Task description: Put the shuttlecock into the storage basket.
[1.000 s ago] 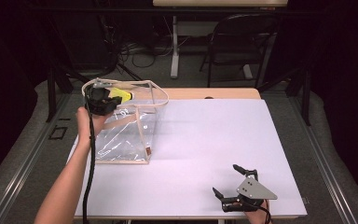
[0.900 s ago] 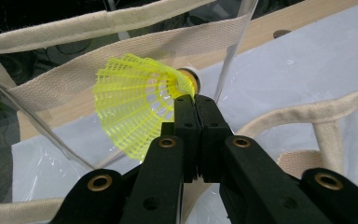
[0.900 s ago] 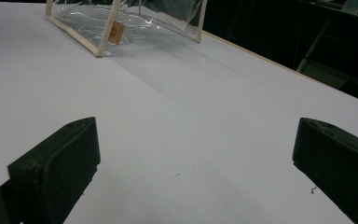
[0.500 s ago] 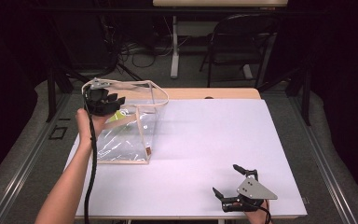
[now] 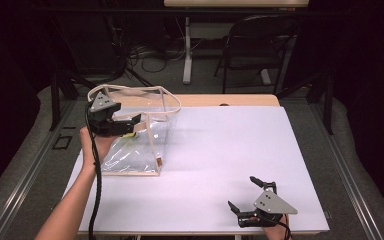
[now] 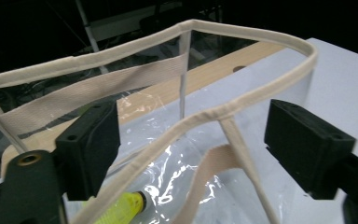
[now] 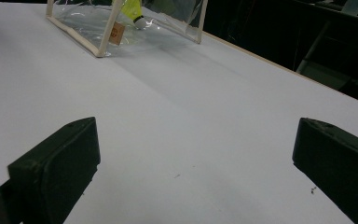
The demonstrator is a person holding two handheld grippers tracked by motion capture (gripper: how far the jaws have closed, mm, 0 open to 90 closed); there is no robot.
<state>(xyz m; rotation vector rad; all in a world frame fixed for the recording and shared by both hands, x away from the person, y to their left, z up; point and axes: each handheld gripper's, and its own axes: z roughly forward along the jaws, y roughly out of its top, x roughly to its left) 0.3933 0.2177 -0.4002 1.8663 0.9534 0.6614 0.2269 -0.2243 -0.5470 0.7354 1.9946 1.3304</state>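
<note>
The left claw (image 5: pixel 130 123) has just been opening and hangs spread above the clear bag (image 5: pixel 135 145), nothing pinched. The bag, see-through with beige trim and straps, stands at the tabletop's (image 5: pixel 220 150) far left; a yellow object (image 6: pixel 121 207) lies inside. The right claw (image 5: pixel 245 192) rests spread, near right.

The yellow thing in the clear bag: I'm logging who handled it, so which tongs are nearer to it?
Left. The left tongs hang open right over the yellow thing at the clear bag rim. The right tongs sit open far across the table, near its front edge.
</note>
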